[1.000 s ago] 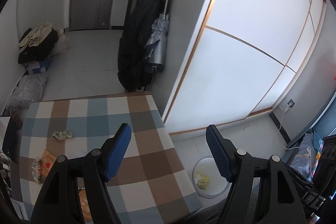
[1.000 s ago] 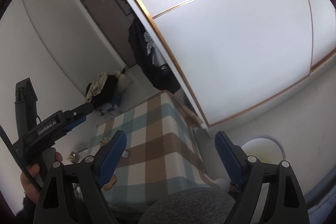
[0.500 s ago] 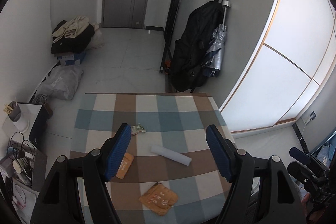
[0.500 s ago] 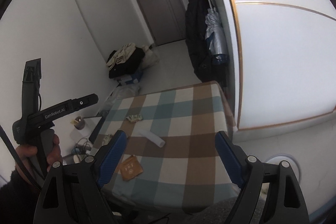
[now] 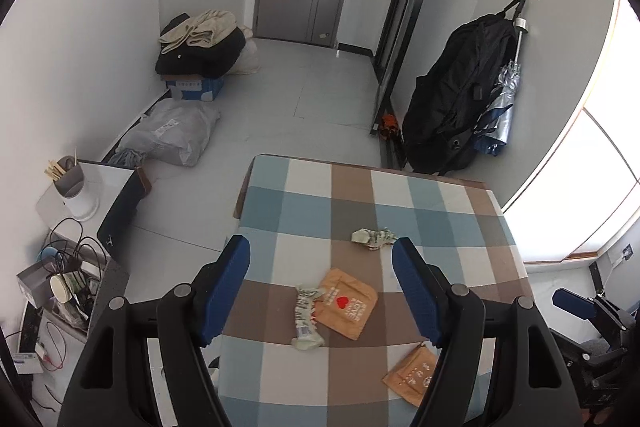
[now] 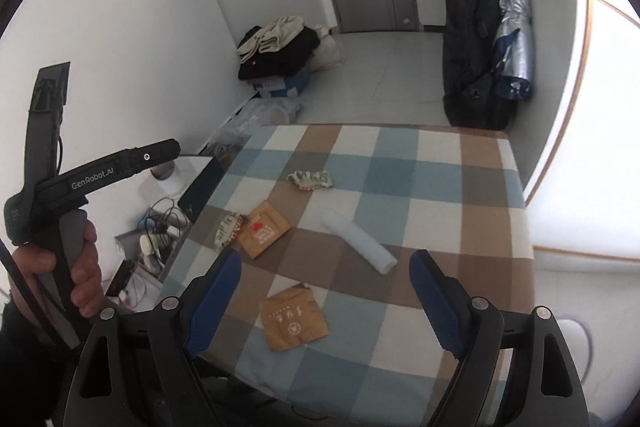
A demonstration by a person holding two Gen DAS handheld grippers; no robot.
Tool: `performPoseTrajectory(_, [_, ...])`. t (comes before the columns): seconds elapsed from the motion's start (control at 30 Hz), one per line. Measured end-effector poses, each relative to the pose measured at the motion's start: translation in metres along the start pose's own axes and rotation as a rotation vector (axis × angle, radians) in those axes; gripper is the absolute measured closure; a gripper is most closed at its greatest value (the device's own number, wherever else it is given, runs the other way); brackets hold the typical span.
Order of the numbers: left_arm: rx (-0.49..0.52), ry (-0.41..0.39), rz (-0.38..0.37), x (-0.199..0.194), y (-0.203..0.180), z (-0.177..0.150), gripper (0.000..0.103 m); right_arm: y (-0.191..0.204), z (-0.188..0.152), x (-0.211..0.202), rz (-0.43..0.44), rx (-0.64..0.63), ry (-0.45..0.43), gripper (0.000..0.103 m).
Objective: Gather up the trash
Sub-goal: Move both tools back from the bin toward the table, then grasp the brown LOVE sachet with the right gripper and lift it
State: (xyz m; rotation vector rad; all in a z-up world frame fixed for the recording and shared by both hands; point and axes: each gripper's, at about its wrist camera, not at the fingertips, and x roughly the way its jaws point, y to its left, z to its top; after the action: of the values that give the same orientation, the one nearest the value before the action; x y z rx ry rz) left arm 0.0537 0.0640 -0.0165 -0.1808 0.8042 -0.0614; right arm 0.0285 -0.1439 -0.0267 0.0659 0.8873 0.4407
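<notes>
Trash lies on a checked tablecloth table (image 5: pixel 440 211) (image 6: pixel 440 163). A crumpled wrapper (image 5: pixel 374 238) (image 6: pixel 311 180) lies toward the far side. A brown packet with a red heart (image 5: pixel 347 303) (image 6: pixel 264 229) lies beside a twisted white wrapper (image 5: pixel 306 317) (image 6: pixel 226 227). A second brown packet (image 5: pixel 412 379) (image 6: pixel 293 317) lies near the front edge. A white paper roll (image 6: pixel 360 241) lies mid-table; the left wrist view does not show it. My left gripper (image 5: pixel 321 291) is open above the heart packet. My right gripper (image 6: pixel 325 301) is open above the front packet. Both are empty.
A white bin's rim (image 6: pixel 576 343) shows on the floor right of the table. A side table with a cup, cables and boxes (image 5: pixel 76 195) stands left. Bags and clothes (image 5: pixel 196 43) lie by the far wall. A black bag and umbrella (image 5: pixel 464 95) hang at right.
Both views have swung left and down from the white wall panels and the floor bin onto the table. The trash on the cloth now sits between the open jaws.
</notes>
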Motion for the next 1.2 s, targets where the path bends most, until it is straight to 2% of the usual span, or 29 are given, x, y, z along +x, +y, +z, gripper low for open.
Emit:
performPoseTrajectory(0.1, [-0.071,0.025,0.003,0.005,0.023,0.001,0.033,0.013,0.003,0.029,0.011,-0.038,0.060,0.017])
performPoseTrajectory(0.2, [-0.168,0.052,0.044,0.013,0.055,0.004,0.033,0.028,0.006,0.051,0.029,-0.115,0.105,0.017])
performPoseTrajectory(0.33, [-0.332,0.082,-0.045,0.017,0.089,0.001,0.033,0.050,0.012,0.084,0.022,-0.249,0.159,0.017])
performPoseTrajectory(0.4, [-0.365,0.102,-0.057,0.020,0.095,0.000,0.033,0.061,0.015,0.101,0.011,-0.319,0.180,0.017])
performPoseTrajectory(0.57, [-0.391,0.102,-0.065,0.023,0.098,0.002,0.033,0.085,0.020,0.141,-0.008,-0.460,0.250,0.017])
performPoseTrajectory(0.73, [-0.449,0.124,-0.085,0.031,0.105,0.002,0.033,0.089,0.018,0.171,0.004,-0.445,0.333,0.017])
performPoseTrajectory(0.87, [-0.464,0.137,-0.102,0.031,0.108,0.002,0.033,0.092,0.014,0.180,-0.009,-0.496,0.349,0.017])
performPoseTrajectory(1.03, [-0.419,0.132,-0.057,0.033,0.104,0.003,0.033,0.096,0.015,0.185,0.007,-0.537,0.376,0.019])
performPoseTrajectory(1.2, [-0.438,0.134,-0.058,0.035,0.109,0.001,0.033,0.100,0.017,0.190,0.014,-0.578,0.401,0.020])
